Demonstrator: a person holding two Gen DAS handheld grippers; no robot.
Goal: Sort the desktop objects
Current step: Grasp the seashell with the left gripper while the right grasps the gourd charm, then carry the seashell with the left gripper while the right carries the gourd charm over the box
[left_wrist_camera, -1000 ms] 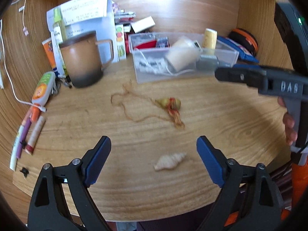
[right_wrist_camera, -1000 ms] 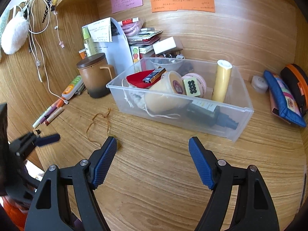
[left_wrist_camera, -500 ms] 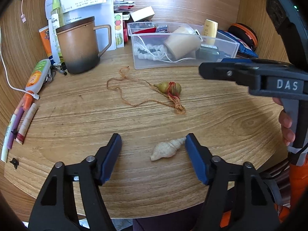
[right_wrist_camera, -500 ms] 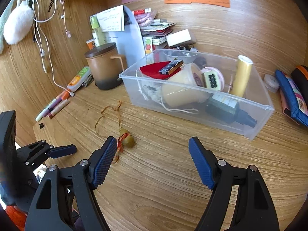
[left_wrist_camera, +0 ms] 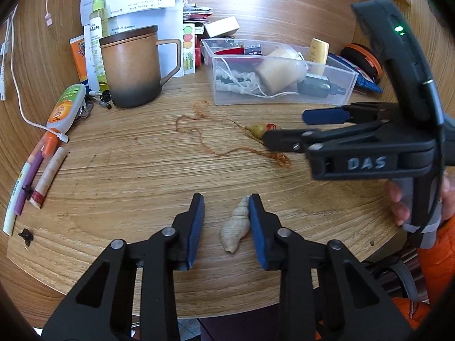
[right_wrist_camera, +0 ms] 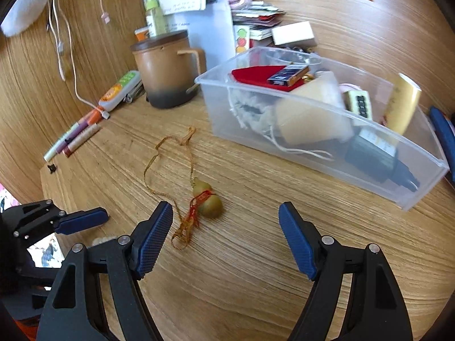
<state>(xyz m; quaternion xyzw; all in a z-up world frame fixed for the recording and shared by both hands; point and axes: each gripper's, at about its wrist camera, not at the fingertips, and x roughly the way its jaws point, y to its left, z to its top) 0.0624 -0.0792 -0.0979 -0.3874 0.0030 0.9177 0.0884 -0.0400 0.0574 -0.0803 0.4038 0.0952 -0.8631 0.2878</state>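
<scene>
Wooden walls stand around a round wooden desk (left_wrist_camera: pixel 119 153), and many small things are spread on it. A brown mug (left_wrist_camera: pixel 129 68) and some pens (left_wrist_camera: pixel 31 182) are kept at the left. A clear plastic box (left_wrist_camera: pixel 284 96) full of odds and ends is seen at the back.

A pale spiral shell (left_wrist_camera: pixel 236 226) is found near the front edge of the desk. The left gripper (left_wrist_camera: pixel 226 203) is set around it, and its jaws are closing. The shell is touched by the right-hand pad, but a gap is left at the other pad, so the shell is not squeezed yet.

The shell is judged to be light, hard and stiff. It may be smooth and a bit slippery, and its thin tip could be chipped if it is pinched too hard. It is best held across the fat middle part, with a soft squeeze.

A small yellow-green gourd charm (right_wrist_camera: pixel 207 200) with a red and orange string (right_wrist_camera: pixel 170 156) is seen in the middle of the desk. The right gripper (right_wrist_camera: pixel 226 228) is held just over it with its jaws wide, and nothing is held. The gourd looks light and hard, but the string is soft and floppy and may trail behind. The round body is the better place to be gripped.
</scene>
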